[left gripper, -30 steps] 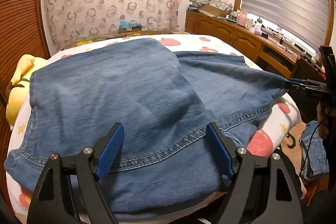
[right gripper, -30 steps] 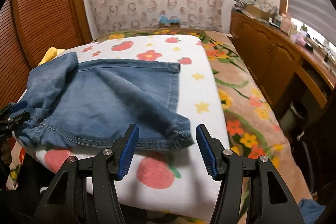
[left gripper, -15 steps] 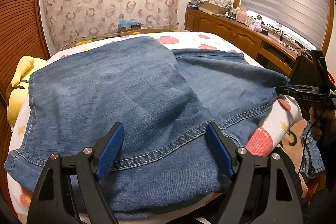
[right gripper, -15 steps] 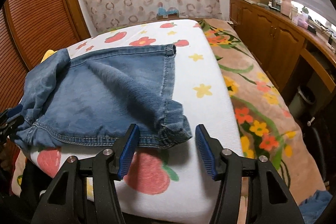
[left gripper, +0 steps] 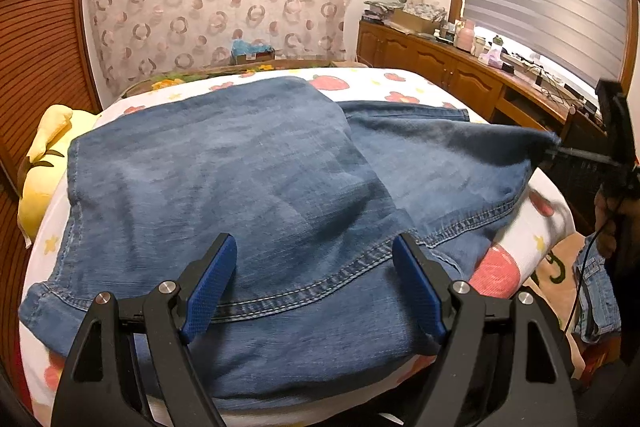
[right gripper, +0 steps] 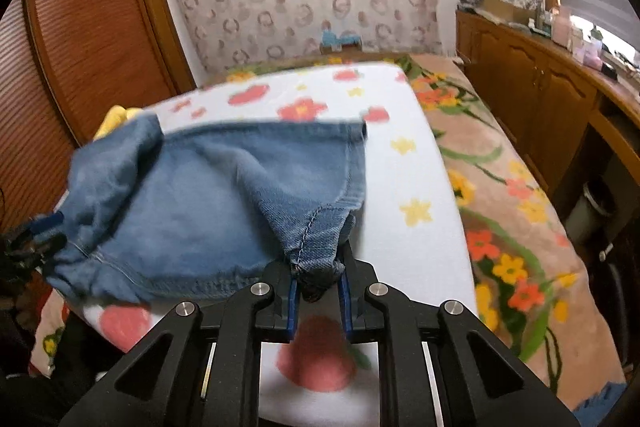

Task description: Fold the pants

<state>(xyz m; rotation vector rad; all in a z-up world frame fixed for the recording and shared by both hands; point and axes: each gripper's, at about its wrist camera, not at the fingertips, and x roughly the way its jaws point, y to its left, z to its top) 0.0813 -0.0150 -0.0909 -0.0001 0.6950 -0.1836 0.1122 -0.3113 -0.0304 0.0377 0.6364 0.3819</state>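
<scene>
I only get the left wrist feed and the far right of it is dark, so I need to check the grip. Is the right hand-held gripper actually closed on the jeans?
Observer: Yes. In the right wrist view the right hand-held gripper is shut on a bunched corner of the jeans, pinched between both blue pads.
Operator: Which part of the jeans is it?
Observer: A hemmed end with a stitched seam running down into the jaws.
Operator: Is that corner off the bed?
Observer: It is raised above the white flowered sheet; a strawberry print shows under the gripper.
Operator: And my left one?
Observer: The left hand-held gripper is open, its pads on either side of the stitched hem.
</scene>
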